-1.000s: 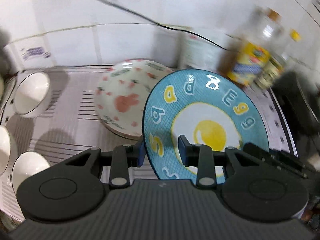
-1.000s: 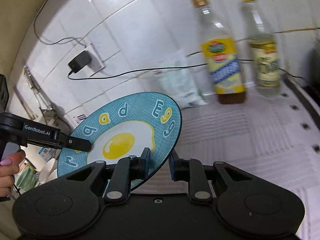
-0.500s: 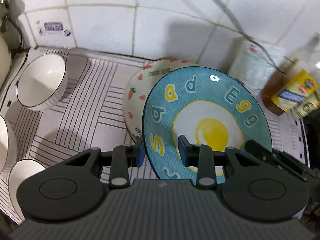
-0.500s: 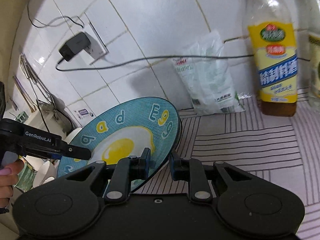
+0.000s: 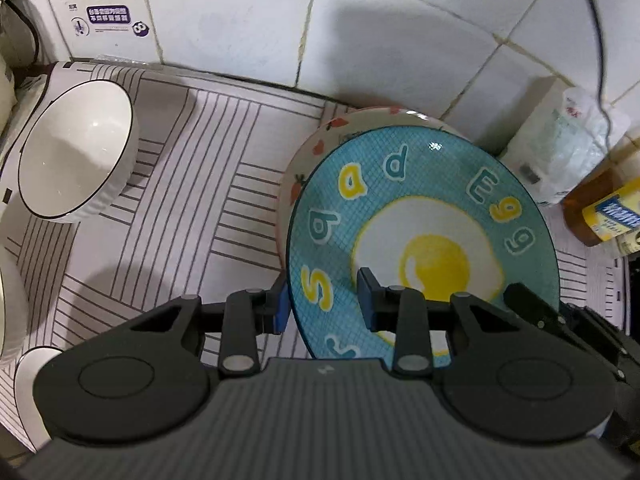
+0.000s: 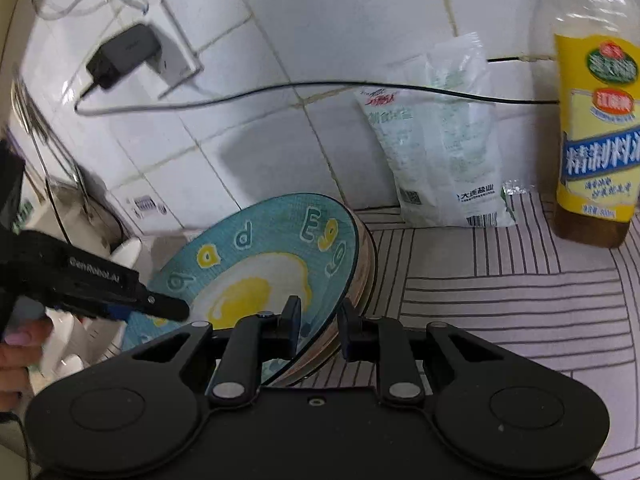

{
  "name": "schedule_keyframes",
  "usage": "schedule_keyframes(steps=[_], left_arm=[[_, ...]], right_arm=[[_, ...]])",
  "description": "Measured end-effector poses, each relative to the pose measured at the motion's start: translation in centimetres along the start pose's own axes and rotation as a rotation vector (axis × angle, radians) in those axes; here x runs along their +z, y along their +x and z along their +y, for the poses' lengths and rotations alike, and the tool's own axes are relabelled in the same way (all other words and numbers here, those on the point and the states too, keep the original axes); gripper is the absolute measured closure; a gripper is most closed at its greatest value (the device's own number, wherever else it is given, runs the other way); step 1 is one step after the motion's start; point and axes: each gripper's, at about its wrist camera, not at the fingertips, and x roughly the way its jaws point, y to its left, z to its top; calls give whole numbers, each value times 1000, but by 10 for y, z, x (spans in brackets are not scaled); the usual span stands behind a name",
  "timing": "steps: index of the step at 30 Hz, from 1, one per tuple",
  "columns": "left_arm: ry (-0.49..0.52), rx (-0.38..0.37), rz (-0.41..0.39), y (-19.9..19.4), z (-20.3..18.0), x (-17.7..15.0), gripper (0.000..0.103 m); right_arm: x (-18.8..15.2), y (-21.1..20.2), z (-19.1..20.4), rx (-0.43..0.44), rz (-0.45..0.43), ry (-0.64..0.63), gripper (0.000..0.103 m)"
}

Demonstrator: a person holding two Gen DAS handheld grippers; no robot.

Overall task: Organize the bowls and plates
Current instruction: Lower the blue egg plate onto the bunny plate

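A blue plate (image 5: pixel 424 216) with a fried-egg picture and yellow letters is held by both grippers. My left gripper (image 5: pixel 323 298) is shut on its left rim. My right gripper (image 6: pixel 320 318) is shut on the blue plate (image 6: pixel 256 264) at the opposite rim. It is slightly tilted, low over a white plate with red prints (image 5: pixel 320 140), covering most of it. Whether the two plates touch I cannot tell. The lower plate's rim (image 6: pixel 366 268) shows under the blue one. In the right wrist view the left gripper (image 6: pixel 160 304) reaches in from the left, with a hand behind it.
A white bowl with a dark rim (image 5: pixel 76 152) stands at the left on the striped mat (image 5: pixel 208 200); more white bowls sit along the left edge. A white bag (image 6: pixel 440 140) and a yellow-labelled bottle (image 6: pixel 596 128) stand against the tiled wall. A charger (image 6: pixel 124 54) and its cable hang above.
Both grippers have carried the blue plate left and down toward the wall. It now covers most of the printed plate. The bottles have slid to the right of the views.
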Motion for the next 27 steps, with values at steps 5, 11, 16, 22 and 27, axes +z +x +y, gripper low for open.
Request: schedule_keyframes(steps=[5, 11, 16, 22, 27], left_arm=[[-9, 24, 23, 8, -2, -3, 70], [-21, 43, 32, 12, -2, -6, 70], [-9, 78, 33, 15, -8, -6, 67], [43, 134, 10, 12, -22, -12, 64], [56, 137, -11, 5, -24, -19, 64]], right_arm=[[1, 6, 11, -50, 42, -63, 77], [3, 13, 19, -124, 77, -101, 75], [1, 19, 27, -171, 87, -109, 66], [-2, 26, 34, -230, 55, -106, 61], [-3, 32, 36, -258, 23, -143, 59]])
